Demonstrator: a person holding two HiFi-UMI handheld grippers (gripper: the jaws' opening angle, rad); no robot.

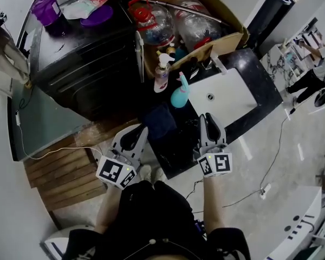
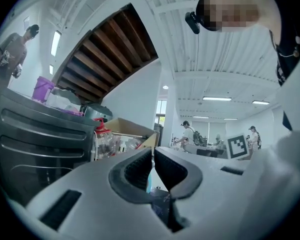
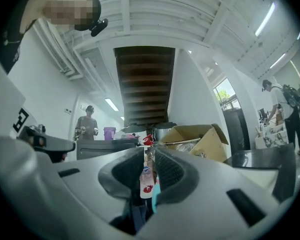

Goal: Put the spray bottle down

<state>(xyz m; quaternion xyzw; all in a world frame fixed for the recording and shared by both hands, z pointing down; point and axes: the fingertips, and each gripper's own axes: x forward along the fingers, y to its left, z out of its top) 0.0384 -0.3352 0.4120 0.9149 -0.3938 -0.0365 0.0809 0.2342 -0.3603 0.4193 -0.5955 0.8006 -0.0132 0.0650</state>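
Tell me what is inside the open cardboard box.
Inside the cardboard box: a clear jar with a red lid and crumpled clear plastic packaging. Whatever lies beneath them, at the box's bottom, is covered and cannot be made out.

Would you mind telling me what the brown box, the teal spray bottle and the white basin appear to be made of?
The brown box looks like matte cardboard: plain tan surface, folded flaps. The teal spray bottle seems to be smooth plastic with a soft sheen. The white basin is probably glazed ceramic or enamel, given its even white surface; I cannot tell which.
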